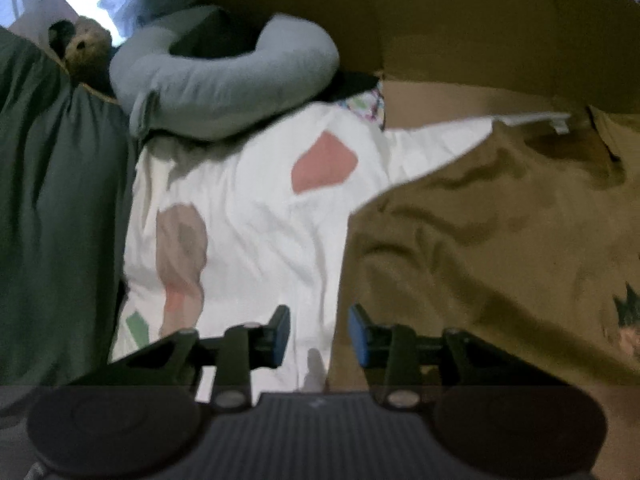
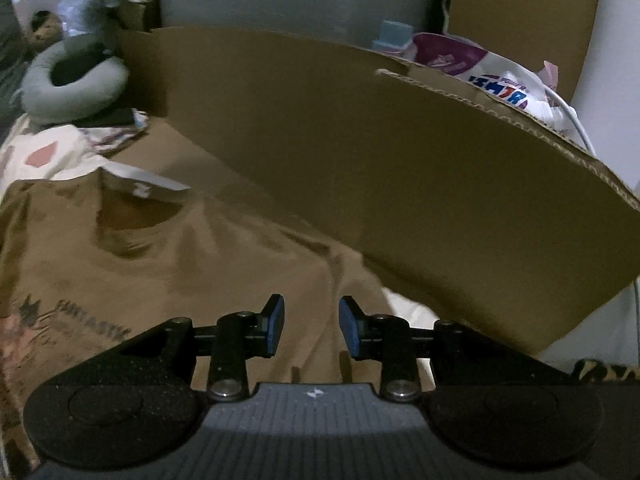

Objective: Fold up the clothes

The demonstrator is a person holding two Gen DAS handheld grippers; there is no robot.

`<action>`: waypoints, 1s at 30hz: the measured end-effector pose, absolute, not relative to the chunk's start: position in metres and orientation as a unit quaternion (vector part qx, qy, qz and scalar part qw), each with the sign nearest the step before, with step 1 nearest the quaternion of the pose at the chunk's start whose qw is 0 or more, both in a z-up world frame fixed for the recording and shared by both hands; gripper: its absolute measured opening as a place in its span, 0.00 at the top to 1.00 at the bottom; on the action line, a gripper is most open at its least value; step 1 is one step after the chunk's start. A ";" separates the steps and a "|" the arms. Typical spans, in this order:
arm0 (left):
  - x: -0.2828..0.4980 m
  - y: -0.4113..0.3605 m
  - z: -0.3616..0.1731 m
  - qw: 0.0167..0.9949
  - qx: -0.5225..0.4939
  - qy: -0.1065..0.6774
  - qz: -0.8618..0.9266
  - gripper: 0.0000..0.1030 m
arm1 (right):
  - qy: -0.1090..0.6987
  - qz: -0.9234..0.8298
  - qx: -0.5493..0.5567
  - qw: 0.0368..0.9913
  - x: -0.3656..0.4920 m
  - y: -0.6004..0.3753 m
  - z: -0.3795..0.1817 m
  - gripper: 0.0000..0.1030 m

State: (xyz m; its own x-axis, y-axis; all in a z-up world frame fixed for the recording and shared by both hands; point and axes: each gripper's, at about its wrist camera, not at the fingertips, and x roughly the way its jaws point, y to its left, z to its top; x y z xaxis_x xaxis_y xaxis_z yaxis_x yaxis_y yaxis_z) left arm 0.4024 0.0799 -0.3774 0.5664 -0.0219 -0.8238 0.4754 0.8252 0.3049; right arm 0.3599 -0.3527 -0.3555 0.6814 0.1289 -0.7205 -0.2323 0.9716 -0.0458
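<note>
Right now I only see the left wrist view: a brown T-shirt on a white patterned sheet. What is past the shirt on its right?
Observer: A big brown cardboard sheet leans over the brown T-shirt.
Operator: Anything behind that cardboard?
Observer: Yes, a white and purple plastic bag with blue lettering.
Operator: Is the other tool gripping the shirt?
Observer: No. The right gripper is open above the shirt, nothing between its blue pads.
Operator: Does the shirt have print?
Observer: Yes, dark lettering near the left edge.
</note>
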 end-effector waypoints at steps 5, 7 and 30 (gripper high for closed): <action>0.396 0.093 -0.388 0.830 0.252 0.476 -0.144 0.70 | 0.389 0.112 -0.052 0.913 0.340 -0.340 -0.357 0.64; 0.395 0.100 -0.395 0.825 0.237 0.493 -0.140 0.71 | 0.390 0.116 -0.030 0.913 0.328 -0.335 -0.357 0.64; 0.383 0.096 -0.447 0.786 0.254 0.549 -0.126 0.95 | 0.427 0.120 0.055 0.894 0.239 -0.288 -0.403 0.64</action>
State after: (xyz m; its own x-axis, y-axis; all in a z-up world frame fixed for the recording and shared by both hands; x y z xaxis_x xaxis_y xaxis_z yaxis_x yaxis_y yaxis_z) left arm 0.3833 0.0958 -0.4469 0.3647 0.0810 -0.9276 0.4781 0.8386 0.2612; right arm 0.2385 -0.2877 -0.4028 0.6059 0.2611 -0.7515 -0.1674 0.9653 0.2004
